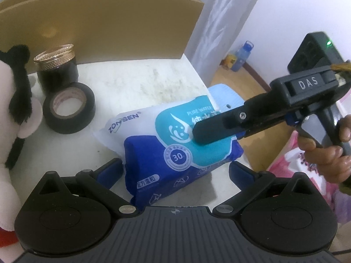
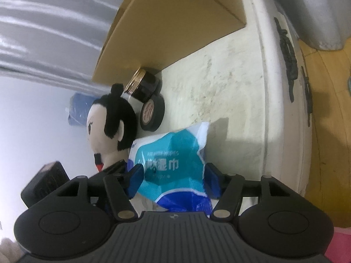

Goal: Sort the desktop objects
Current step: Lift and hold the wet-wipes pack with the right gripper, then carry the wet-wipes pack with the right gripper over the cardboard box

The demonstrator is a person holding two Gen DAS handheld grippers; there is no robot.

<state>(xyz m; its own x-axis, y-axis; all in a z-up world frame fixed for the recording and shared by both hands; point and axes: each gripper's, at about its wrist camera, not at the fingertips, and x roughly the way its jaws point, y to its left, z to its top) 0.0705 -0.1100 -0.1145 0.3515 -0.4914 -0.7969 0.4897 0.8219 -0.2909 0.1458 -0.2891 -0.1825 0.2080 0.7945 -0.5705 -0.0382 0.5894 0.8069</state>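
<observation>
Your R gripper (image 2: pixel 173 180) clamps the wet wipes pack (image 1: pixel 166 149) on the table (image 1: pixel 136 81); L gripper (image 1: pixel 175 171) sits open around its near end, pads not touching

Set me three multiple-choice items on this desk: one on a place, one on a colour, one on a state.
1. The tape roll lies:
A. stacked on the jar
B. beside the jar on the table
C. between jaws

2. The jar's lid is:
A. gold
B. red
C. green

3. The wipes pack is:
A. lying untouched
B. gripped between the right gripper jaws
C. torn in two

Key: B, the roll rests flat on the tabletop next to the jar; A, the knurled lid shines gold; B, both blue pads press the pack's sides.
</observation>
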